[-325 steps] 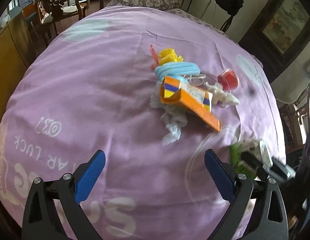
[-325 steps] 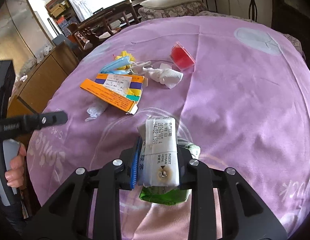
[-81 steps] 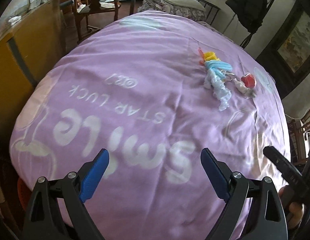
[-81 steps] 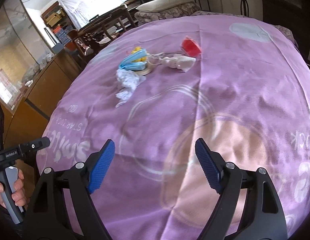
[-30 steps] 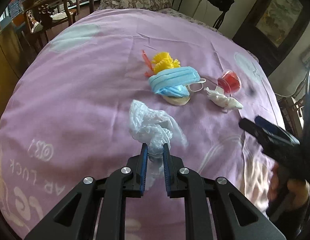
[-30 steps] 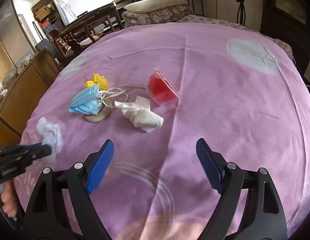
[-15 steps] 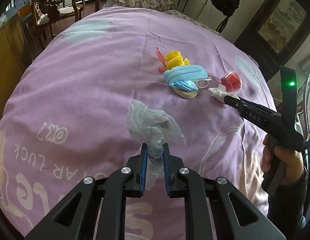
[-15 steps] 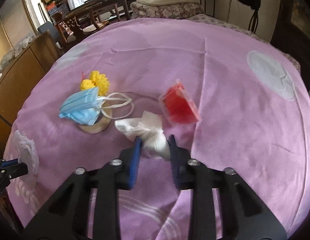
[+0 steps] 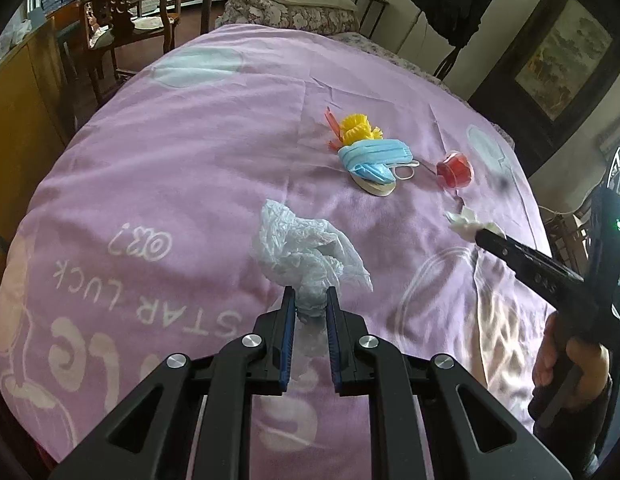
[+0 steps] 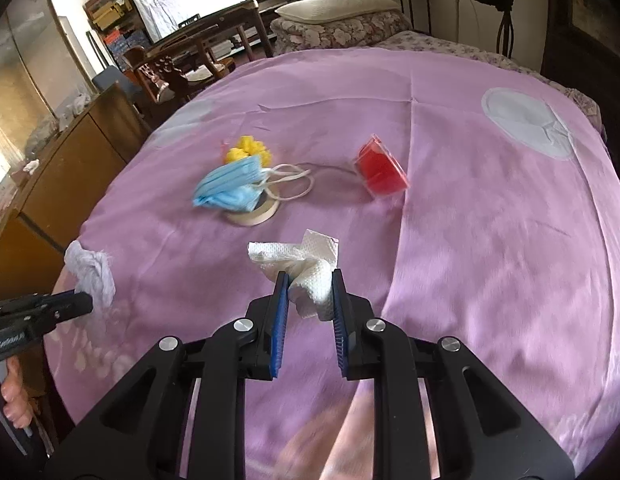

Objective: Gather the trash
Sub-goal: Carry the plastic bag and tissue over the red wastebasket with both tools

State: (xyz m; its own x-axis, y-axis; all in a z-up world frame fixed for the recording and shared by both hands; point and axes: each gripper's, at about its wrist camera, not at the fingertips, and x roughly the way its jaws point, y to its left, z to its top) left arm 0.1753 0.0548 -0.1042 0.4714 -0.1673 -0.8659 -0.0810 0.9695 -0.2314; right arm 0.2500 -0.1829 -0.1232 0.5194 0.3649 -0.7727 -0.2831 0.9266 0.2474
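Observation:
My left gripper [image 9: 311, 294] is shut on a crumpled clear plastic bag [image 9: 301, 248] and holds it above the purple tablecloth [image 9: 189, 152]. My right gripper [image 10: 309, 280] is shut on a crumpled white paper towel [image 10: 305, 266], lifted off the cloth; it also shows in the left wrist view [image 9: 464, 224]. On the cloth lie a blue face mask [image 10: 229, 188], a tape roll [image 10: 253, 216] under it, a yellow crumpled piece [image 10: 249, 150] and a red plastic cup [image 10: 380, 174].
A wooden cabinet [image 10: 61, 168] stands at the table's left. Wooden chairs [image 9: 121, 16] and a bed with a pillow [image 10: 342, 6] are beyond the far edge. A framed picture [image 9: 562, 64] hangs at the right.
My right gripper has closed on the paper towel, lifted it and drawn it back from the red cup. My left gripper still holds the plastic bag and has drawn back slightly.

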